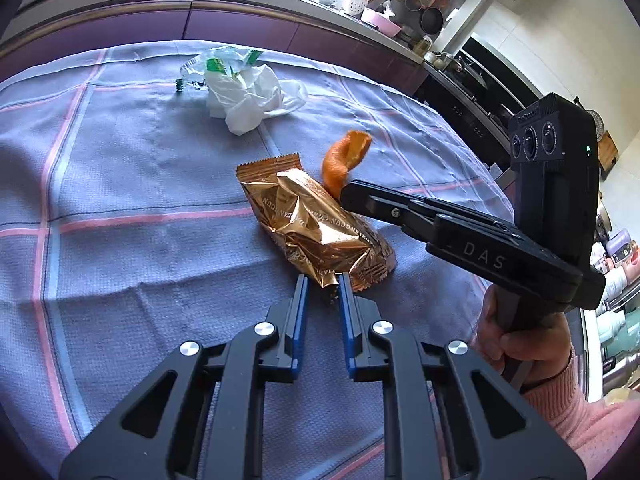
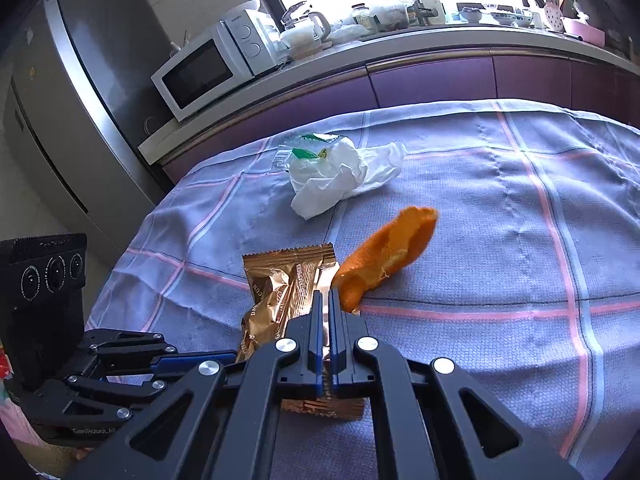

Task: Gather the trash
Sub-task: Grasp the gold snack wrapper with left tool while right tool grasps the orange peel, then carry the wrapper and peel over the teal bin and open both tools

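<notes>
A crumpled gold foil wrapper (image 1: 316,224) lies on the blue checked cloth; it also shows in the right wrist view (image 2: 280,292). My left gripper (image 1: 323,283) is narrowly open, its fingertips on either side of the wrapper's near corner. My right gripper (image 2: 325,298) is shut on an orange peel (image 2: 384,256) and holds it just above the wrapper. In the left wrist view the right gripper (image 1: 348,196) comes in from the right with the peel (image 1: 344,160) sticking up from its tips. A crumpled white plastic bag (image 1: 248,96) with green print lies farther back, also in the right wrist view (image 2: 340,176).
The table under the cloth (image 1: 120,200) ends at a purple cabinet front (image 2: 440,80) beneath a cluttered counter. A microwave (image 2: 208,68) and a fridge (image 2: 80,100) stand at the left. A person's hand (image 1: 528,340) holds the right gripper's handle.
</notes>
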The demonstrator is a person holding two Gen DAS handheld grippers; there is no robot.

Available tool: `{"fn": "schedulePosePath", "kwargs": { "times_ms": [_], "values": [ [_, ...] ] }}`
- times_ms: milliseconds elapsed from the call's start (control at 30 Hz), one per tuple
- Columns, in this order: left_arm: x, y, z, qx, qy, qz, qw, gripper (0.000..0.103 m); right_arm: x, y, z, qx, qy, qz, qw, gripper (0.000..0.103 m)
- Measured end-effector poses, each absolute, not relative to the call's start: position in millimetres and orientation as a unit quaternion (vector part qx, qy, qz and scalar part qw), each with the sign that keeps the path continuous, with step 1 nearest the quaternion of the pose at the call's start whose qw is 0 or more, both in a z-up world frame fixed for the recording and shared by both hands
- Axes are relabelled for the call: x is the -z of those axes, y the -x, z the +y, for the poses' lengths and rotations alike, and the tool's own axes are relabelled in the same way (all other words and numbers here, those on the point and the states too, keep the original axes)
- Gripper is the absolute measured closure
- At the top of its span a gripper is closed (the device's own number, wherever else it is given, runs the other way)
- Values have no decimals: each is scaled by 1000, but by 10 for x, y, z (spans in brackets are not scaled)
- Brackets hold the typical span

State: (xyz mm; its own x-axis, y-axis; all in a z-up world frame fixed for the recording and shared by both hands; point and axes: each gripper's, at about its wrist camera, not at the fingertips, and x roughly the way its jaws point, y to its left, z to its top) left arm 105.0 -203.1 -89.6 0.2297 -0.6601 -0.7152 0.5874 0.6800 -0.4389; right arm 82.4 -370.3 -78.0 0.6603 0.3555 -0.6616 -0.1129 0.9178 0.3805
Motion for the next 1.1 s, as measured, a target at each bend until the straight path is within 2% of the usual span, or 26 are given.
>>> {"fn": "schedulePosePath", "kwargs": {
  "times_ms": [133,200,300,367,400,467,533,600,633,700,767,833,900,1100],
  "values": [
    [887,-1094,-1962,395,50,477,784,91,775,-819,-3796,-119,-167,388,899,92],
    [914,-1135,-1923,400,59,486,775,80,793,-814,-3832,-111,-171,389,898,85],
    [913,-1155,-1889,401,65,488,773,74,809,-807,-3900,-103,-187,387,897,77],
    [917,-1173,-1913,410,69,491,765,63,806,-819,-3941,-99,-195,383,897,70],
    [912,-1188,-1925,411,73,493,763,61,805,-829,-3958,-96,-198,382,898,69],
    [909,-1212,-1956,411,71,493,764,62,807,-853,-3979,-92,-208,379,897,59],
    [916,-1235,-1971,403,71,496,766,68,815,-901,-3997,-89,-217,377,896,57],
    [916,-1259,-1983,393,69,499,769,76,832,-957,-3974,-83,-215,380,896,57],
    [922,-1267,-1982,388,66,501,771,85,839,-980,-3949,-82,-210,383,896,57],
    [934,-1282,-1964,384,71,502,772,85,859,-1030,-3896,-79,-201,388,896,60],
    [922,-1269,-1950,380,68,497,777,86,867,-1058,-3848,-81,-193,394,895,81],
    [901,-1243,-1941,375,61,490,784,87,854,-1058,-3826,-81,-187,392,897,83],
    [892,-1226,-1911,376,61,486,787,88,843,-1052,-3811,-84,-182,389,899,92],
    [829,-1176,-1719,367,62,472,799,90,817,-1032,-3764,-87,-175,386,902,94]
  ]
}}
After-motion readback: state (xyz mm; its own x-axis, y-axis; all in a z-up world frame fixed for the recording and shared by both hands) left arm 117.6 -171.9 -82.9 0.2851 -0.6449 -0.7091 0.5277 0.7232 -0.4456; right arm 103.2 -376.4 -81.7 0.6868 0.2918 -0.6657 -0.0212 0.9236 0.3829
